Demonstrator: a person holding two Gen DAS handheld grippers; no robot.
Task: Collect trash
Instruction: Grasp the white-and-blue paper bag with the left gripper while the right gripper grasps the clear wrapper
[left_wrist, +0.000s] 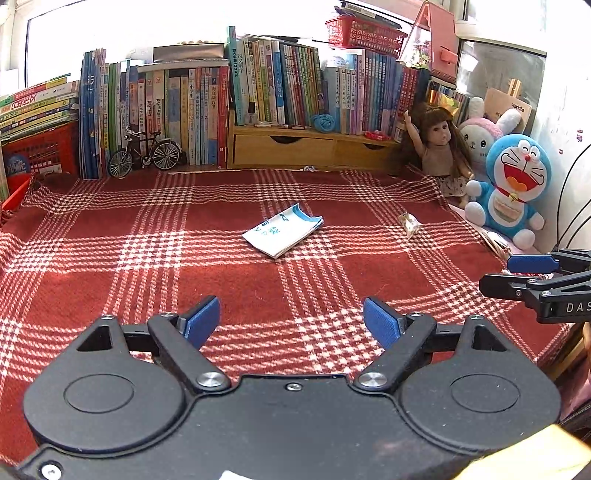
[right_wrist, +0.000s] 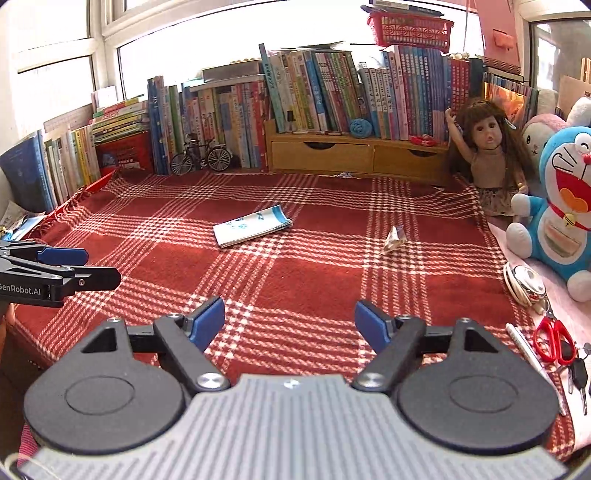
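A small crumpled clear wrapper (left_wrist: 409, 223) lies on the red plaid cloth (left_wrist: 184, 266) at the right; it also shows in the right wrist view (right_wrist: 393, 240). A white and blue booklet (left_wrist: 283, 235) lies flat mid-cloth, seen too in the right wrist view (right_wrist: 252, 226). My left gripper (left_wrist: 291, 320) is open and empty above the near cloth. My right gripper (right_wrist: 290, 322) is open and empty, also over the near part of the cloth. Each gripper shows at the other view's edge, the right one (left_wrist: 532, 271) and the left one (right_wrist: 74, 266).
Rows of books (left_wrist: 207, 110) and a wooden drawer shelf (left_wrist: 295, 147) line the back. A model bicycle (left_wrist: 146, 151), a doll (left_wrist: 439, 147) and a Doraemon plush (left_wrist: 513, 184) stand around. Red scissors (right_wrist: 554, 339), a pen (right_wrist: 532, 362), keys and a round metal object (right_wrist: 528, 284) lie at right.
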